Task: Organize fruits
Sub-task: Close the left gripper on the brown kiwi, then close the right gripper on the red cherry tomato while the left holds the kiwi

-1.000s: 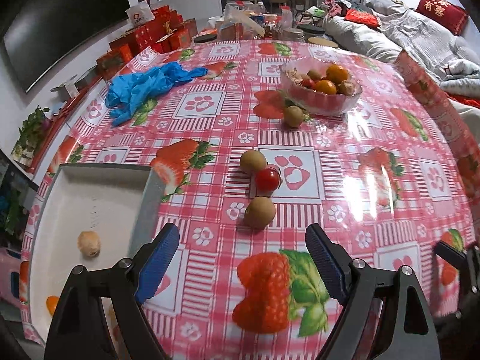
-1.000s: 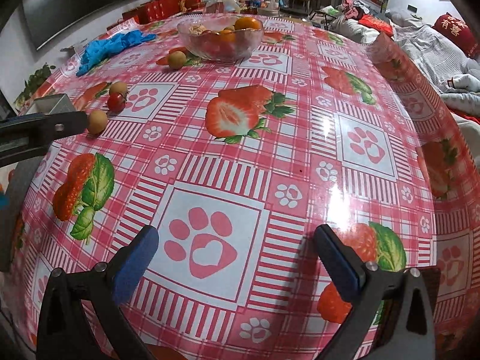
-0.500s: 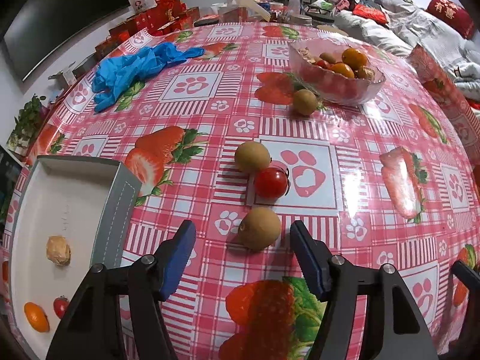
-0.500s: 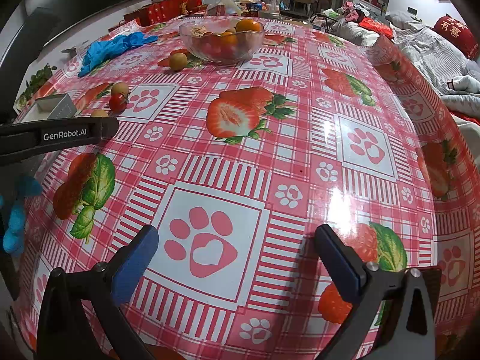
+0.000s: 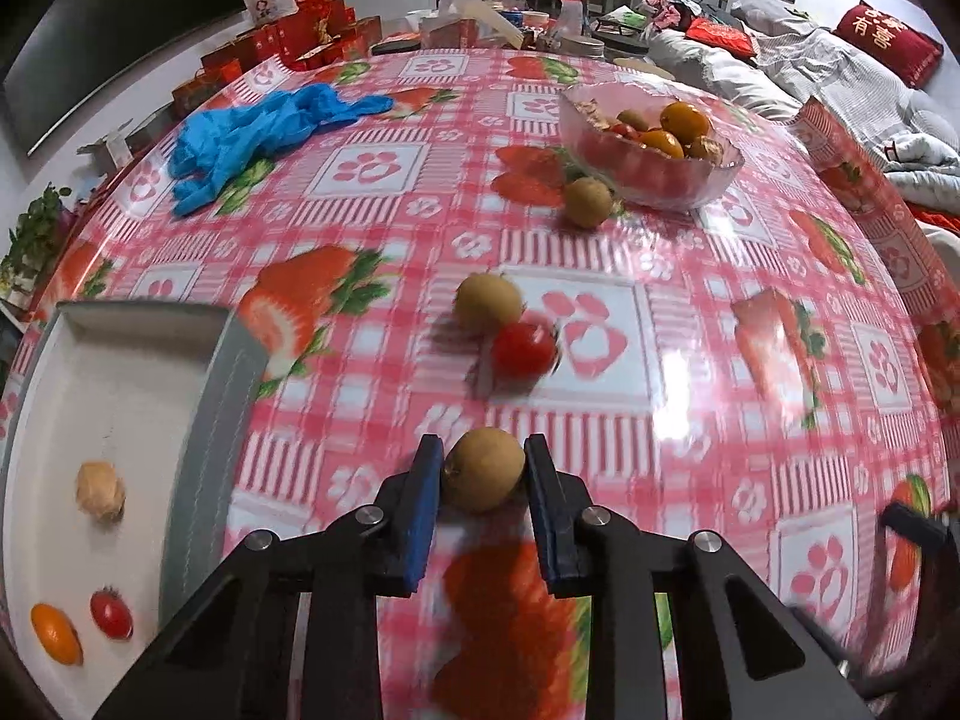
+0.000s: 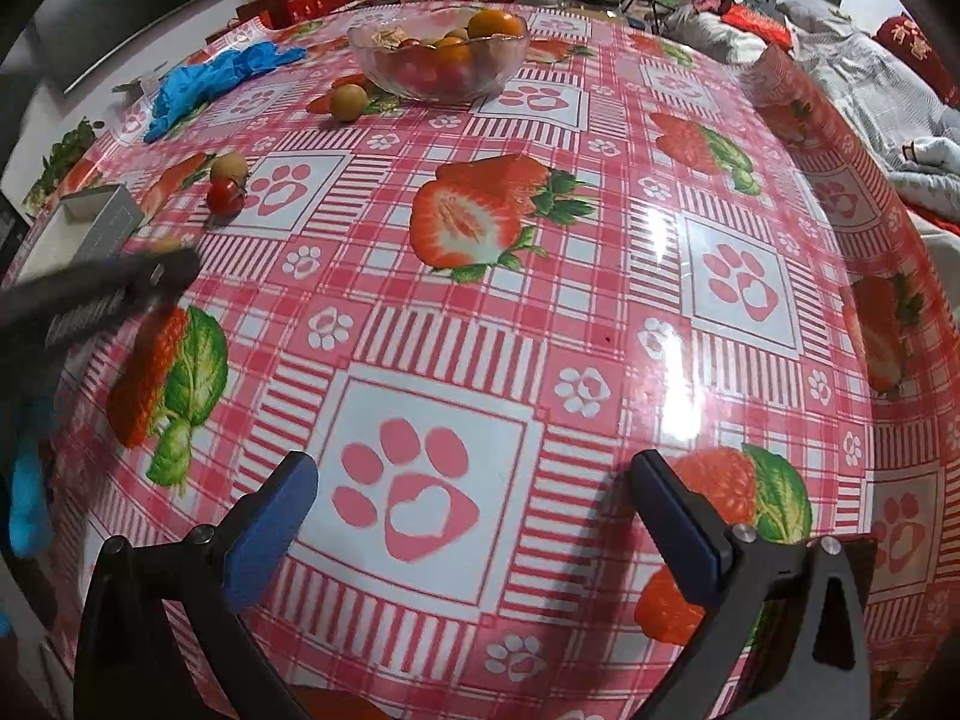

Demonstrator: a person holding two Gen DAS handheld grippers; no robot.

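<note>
My left gripper (image 5: 483, 461) is shut on a round brown fruit (image 5: 485, 477), both blue pads pressing its sides, just above the strawberry-print tablecloth. Beyond it lie another brown fruit (image 5: 487, 302) touching a cherry tomato (image 5: 523, 348), and a third brown fruit (image 5: 588, 201) beside the glass bowl (image 5: 651, 180) of mixed fruit. At the left, a white tray (image 5: 144, 324) holds a pale nut-like piece (image 5: 100, 490), a cherry tomato (image 5: 111, 614) and a small orange fruit (image 5: 56, 633). My right gripper (image 6: 471, 501) stands open over a paw print, with nothing between its fingers.
Blue gloves (image 5: 264, 132) lie crumpled at the back left of the table. Red boxes (image 5: 288, 42) and bottles crowd the far edge. A bed with a red cushion (image 5: 885, 39) stands at the right. The left gripper's dark body (image 6: 96, 300) shows at the left of the right wrist view.
My left gripper moved forward to the nearest brown fruit and its jaws closed from wide apart onto it. The right gripper stayed open in place.
</note>
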